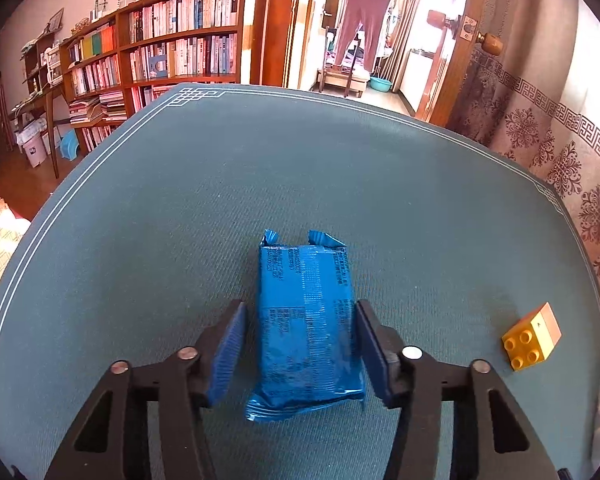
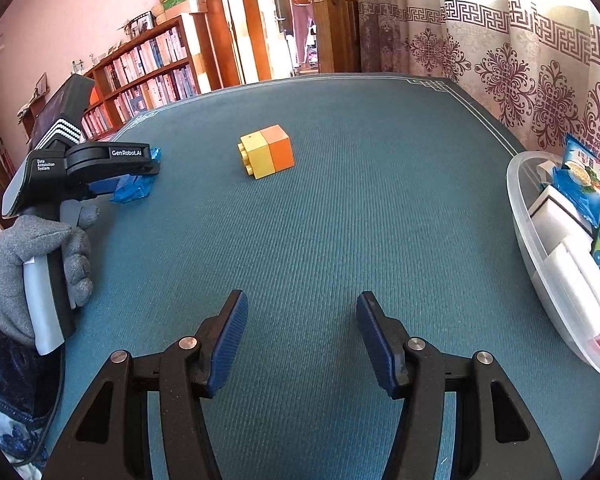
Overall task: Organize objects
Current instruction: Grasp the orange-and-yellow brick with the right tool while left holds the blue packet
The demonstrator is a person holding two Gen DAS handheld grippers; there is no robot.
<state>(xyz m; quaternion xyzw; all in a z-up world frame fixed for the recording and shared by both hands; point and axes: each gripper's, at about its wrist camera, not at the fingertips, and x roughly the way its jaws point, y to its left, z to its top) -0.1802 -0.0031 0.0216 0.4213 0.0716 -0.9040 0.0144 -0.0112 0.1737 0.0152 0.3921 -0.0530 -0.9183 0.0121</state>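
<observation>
A blue foil snack packet (image 1: 306, 320) lies flat on the teal table mat (image 1: 300, 160), between the pads of my left gripper (image 1: 300, 308). The right pad sits at the packet's edge, while a narrow gap shows at the left pad. A yellow and orange toy block (image 1: 532, 338) lies on its side to the right of that gripper. The right wrist view shows the same block (image 2: 267, 152) mid-table, far ahead of my right gripper (image 2: 300, 300), which stands open with only mat between its pads. At that view's left, a grey-gloved hand (image 2: 32, 264) holds the left gripper (image 2: 140, 172) over the blue packet (image 2: 134, 192).
A clear plastic tub (image 2: 540, 240) at the table's right edge holds white foam blocks, a blue snack bag and a dotted green card. A patterned curtain (image 2: 520, 60) hangs behind it. Bookshelves (image 1: 160, 48) and a doorway (image 1: 364, 40) lie beyond the far edge.
</observation>
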